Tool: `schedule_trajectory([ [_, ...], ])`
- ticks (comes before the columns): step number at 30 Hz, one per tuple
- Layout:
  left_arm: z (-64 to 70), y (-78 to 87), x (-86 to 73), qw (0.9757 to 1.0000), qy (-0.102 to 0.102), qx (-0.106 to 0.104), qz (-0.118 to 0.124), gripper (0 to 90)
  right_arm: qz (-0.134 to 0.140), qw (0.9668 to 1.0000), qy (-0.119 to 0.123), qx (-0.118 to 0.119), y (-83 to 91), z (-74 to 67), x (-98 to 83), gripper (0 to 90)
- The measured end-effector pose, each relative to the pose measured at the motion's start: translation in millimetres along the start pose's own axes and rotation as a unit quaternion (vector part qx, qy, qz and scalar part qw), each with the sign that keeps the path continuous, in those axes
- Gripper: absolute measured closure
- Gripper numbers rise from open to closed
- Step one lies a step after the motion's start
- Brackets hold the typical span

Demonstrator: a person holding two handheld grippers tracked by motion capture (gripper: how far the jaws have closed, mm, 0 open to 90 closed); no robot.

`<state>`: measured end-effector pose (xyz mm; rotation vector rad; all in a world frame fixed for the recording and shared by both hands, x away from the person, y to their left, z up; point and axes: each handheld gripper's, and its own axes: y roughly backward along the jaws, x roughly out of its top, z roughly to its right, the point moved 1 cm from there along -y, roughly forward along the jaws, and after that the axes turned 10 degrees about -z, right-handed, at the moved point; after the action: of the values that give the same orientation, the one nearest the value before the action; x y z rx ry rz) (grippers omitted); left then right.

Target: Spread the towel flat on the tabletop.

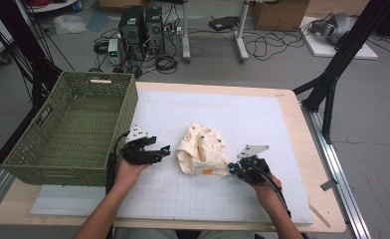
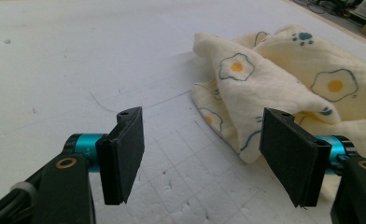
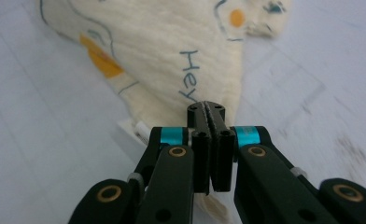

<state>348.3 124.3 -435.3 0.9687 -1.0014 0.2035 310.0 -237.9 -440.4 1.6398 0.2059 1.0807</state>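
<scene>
High view: a white gridded mat [image 1: 243, 124] is spread over the wooden table [image 1: 302, 149], and a green woven basket [image 1: 73, 129] is set at the mat's left edge. A crumpled cream cloth with a fried-egg print [image 1: 201, 149] is seen near the mat's middle. The cloth's right corner is pinched between the closed jaws of the right gripper [image 1: 233, 169]. Just left of the cloth, the left gripper [image 1: 166, 149] is held wide open, with nothing between its jaws.
</scene>
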Motion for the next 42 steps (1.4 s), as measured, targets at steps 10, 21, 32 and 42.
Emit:
schedule_trajectory([
  [10,0.1,-0.8,0.0,1.0,0.003,0.002,0.002,31.1,0.049,0.9981,-0.038,0.001,33.3,7.9,-35.4,75.7],
  [21,0.1,-0.8,0.1,1.0,0.002,-0.001,0.002,31.2,0.098,0.9949,-0.021,-0.011,2.1,2.7,18.5,72.0],
  [32,0.2,-1.5,-0.2,1.0,0.003,0.0,0.001,31.2,0.027,0.9984,-0.049,-0.001,-39.5,2.3,40.1,48.8],
  [42,0.1,-1.6,-0.4,1.0,0.005,-0.002,-0.001,31.2,-0.006,0.9999,-0.01,0.008,-24.5,-7.9,33.0,86.4],
])
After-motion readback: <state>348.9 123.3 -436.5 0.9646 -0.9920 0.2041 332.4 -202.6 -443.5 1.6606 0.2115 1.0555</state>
